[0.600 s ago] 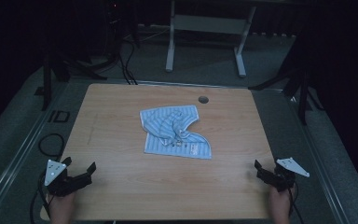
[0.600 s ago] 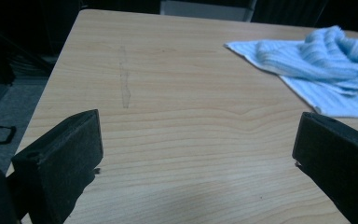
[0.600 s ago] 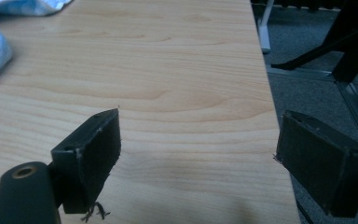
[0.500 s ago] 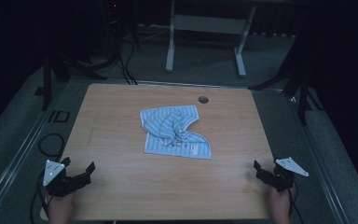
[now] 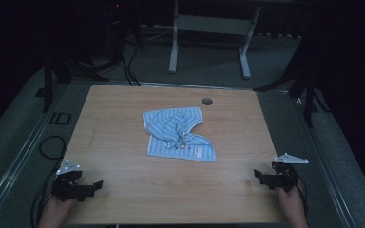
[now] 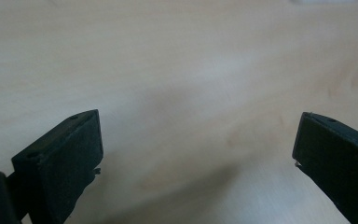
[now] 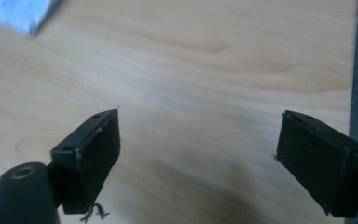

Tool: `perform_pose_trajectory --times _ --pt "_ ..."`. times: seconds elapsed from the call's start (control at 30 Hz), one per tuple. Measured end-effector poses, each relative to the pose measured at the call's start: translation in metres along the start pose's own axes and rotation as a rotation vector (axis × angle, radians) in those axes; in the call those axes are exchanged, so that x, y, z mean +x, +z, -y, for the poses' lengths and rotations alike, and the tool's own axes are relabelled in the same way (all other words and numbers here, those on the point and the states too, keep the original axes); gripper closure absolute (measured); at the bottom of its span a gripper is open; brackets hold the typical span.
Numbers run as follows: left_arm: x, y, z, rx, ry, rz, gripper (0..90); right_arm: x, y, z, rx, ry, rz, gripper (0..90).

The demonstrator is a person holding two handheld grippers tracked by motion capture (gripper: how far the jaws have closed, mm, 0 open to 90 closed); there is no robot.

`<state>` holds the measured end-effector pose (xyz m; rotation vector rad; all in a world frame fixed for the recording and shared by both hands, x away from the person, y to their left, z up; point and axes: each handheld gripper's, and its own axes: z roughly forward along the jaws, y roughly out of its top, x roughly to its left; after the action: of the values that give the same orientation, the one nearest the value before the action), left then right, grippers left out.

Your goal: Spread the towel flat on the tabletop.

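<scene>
I hold my left gripper (image 5: 96, 184) near my edge of the wooden table (image 5: 119, 123). Its jaws are spread wide apart, and there is nothing between them but bare wood. My right gripper (image 5: 259, 176) is near the same edge on the other side. Its jaws are wide apart too, and they hold nothing.

The striped cloth (image 5: 178, 134) lies far ahead of both grippers, about in the middle between them. It is blue and white, all bunched up and crumpled, with one part lying flat toward me. From my right gripper I can just see a corner of the cloth ahead and off to the left.

I think I am at the very start, getting ready to reach. Next I should move both grippers forward and inward to the cloth. Then I should pick an edge or corner for each one, and go low enough to pinch only cloth.
</scene>
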<state>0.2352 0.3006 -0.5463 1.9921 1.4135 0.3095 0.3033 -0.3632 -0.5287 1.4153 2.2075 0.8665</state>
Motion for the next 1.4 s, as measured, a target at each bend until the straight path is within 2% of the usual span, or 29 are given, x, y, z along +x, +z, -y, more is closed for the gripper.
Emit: perform_pose_trajectory --times 0.03,0.07,0.1,0.13,0.17,0.2,0.23,0.3,0.47,0.5,0.53,0.57,0.6,0.67,0.7,0.73,0.83,0.97,1.2,1.23,1.3,1.4 --pt "-0.005 0.001 -0.005 0.042 0.02 0.0 1.5 0.001 -0.001 -0.004 0.052 -0.028 -0.001 13.1" --pt "-0.005 0.001 -0.005 0.042 0.02 0.0 1.5 0.001 -0.001 -0.004 0.052 -0.028 -0.001 13.1" --pt "-0.008 0.001 -0.01 0.077 0.037 -0.001 1.5 0.001 -0.003 -0.009 0.083 -0.041 -0.009 13.1" --pt "-0.008 0.001 -0.01 0.077 0.037 -0.001 1.5 0.001 -0.003 -0.009 0.083 -0.041 -0.009 13.1" --pt "-0.009 0.001 -0.013 0.095 0.049 0.001 1.5 0.001 -0.004 -0.014 0.122 -0.044 -0.036 13.2" --pt "-0.009 0.001 -0.015 0.114 0.061 0.004 1.5 0.001 -0.004 -0.014 0.122 -0.044 -0.036 13.2" --pt "-0.01 0.001 -0.018 0.126 0.066 0.008 1.5 0.001 -0.002 -0.018 0.164 -0.055 -0.063 13.2" --pt "-0.01 0.002 -0.023 0.146 0.07 0.043 1.5 0.002 -0.002 -0.02 0.177 -0.06 -0.078 13.2" --pt "-0.016 0.009 -0.036 0.201 0.109 0.047 1.5 0.01 0.003 -0.027 0.232 -0.105 -0.131 14.1" --pt "-0.017 0.01 -0.039 0.213 0.114 0.049 1.5 0.017 0.007 -0.029 0.283 -0.158 -0.122 15.4" --pt "-0.018 0.012 -0.041 0.23 0.12 0.051 1.5 0.017 0.007 -0.029 0.283 -0.158 -0.122 15.4" --pt "-0.019 0.014 -0.045 0.244 0.12 0.042 1.5 0.023 0.012 -0.032 0.339 -0.212 -0.127 16.6" --pt "-0.019 0.014 -0.045 0.244 0.12 0.042 1.5 0.023 0.012 -0.032 0.339 -0.212 -0.127 16.6" --pt "-0.019 0.016 -0.049 0.259 0.119 0.034 1.5 0.029 0.014 -0.034 0.365 -0.249 -0.131 16.6" --pt "-0.021 0.018 -0.051 0.279 0.128 0.029 1.5 0.032 0.017 -0.038 0.387 -0.255 -0.148 16.6" --pt "-0.021 0.018 -0.051 0.279 0.128 0.029 1.5 0.032 0.017 -0.038 0.387 -0.255 -0.148 16.6" --pt "-0.026 0.021 -0.053 0.3 0.151 0.038 1.5 0.038 0.025 -0.044 0.448 -0.276 -0.17 16.4" --pt "-0.032 0.025 -0.056 0.324 0.171 0.046 1.5 0.043 0.032 -0.048 0.471 -0.288 -0.177 14.4" --pt "-0.046 0.033 -0.066 0.371 0.235 0.051 1.6 0.053 0.041 -0.052 0.473 -0.304 -0.191 13.4" --pt "-0.047 0.034 -0.068 0.373 0.239 0.047 5.5 0.055 0.043 -0.053 0.481 -0.305 -0.185 13.4" --pt "-0.051 0.037 -0.071 0.375 0.259 0.046 5.5 0.056 0.044 -0.055 0.48 -0.308 -0.177 13.5" --pt "-0.057 0.042 -0.078 0.367 0.267 0.052 5.5 0.058 0.046 -0.061 0.473 -0.311 -0.177 14.2"
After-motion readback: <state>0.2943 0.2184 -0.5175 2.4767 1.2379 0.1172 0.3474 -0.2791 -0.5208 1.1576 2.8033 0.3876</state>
